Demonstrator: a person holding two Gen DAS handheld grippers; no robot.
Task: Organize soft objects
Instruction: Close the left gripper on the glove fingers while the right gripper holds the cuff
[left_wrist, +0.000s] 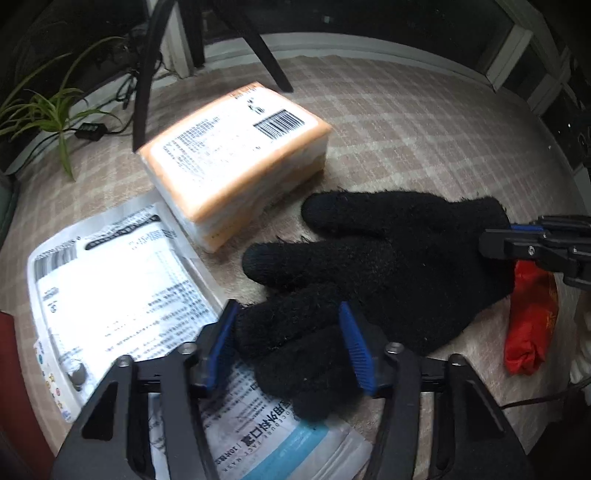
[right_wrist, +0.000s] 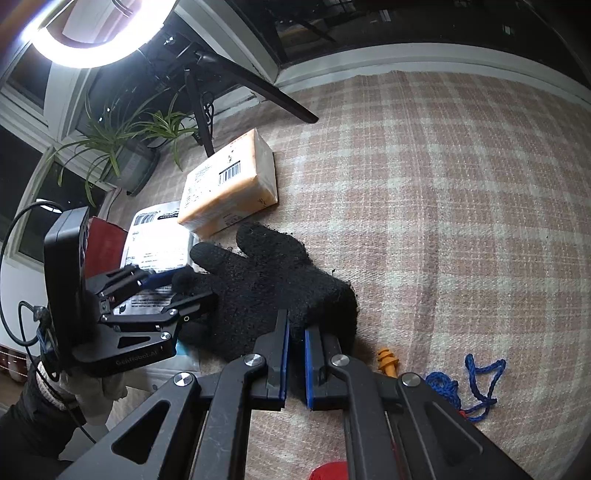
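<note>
A black knit glove (left_wrist: 388, 258) lies flat on the plaid cloth (left_wrist: 424, 122), its fingers pointing toward the left gripper. My left gripper (left_wrist: 288, 314) has its blue pads (left_wrist: 356, 350) against both sides of two of the glove's fingers, over a face mask packet (left_wrist: 266, 435). In the right wrist view the same glove (right_wrist: 266, 280) stretches from the left gripper (right_wrist: 184, 284) to my right gripper (right_wrist: 296, 325), which is shut on the cuff's edge. The right gripper (left_wrist: 495, 240) also shows at the cuff in the left wrist view.
An orange tissue pack (left_wrist: 236, 155) sits behind the glove, with a white mask packet (left_wrist: 122, 280) beside it. A red bag (left_wrist: 528, 325) lies at the right. A blue cord (right_wrist: 465, 384) and an orange earplug (right_wrist: 386, 363) lie near the right gripper. A tripod leg (left_wrist: 266, 48) and a plant (left_wrist: 44, 110) stand at the back.
</note>
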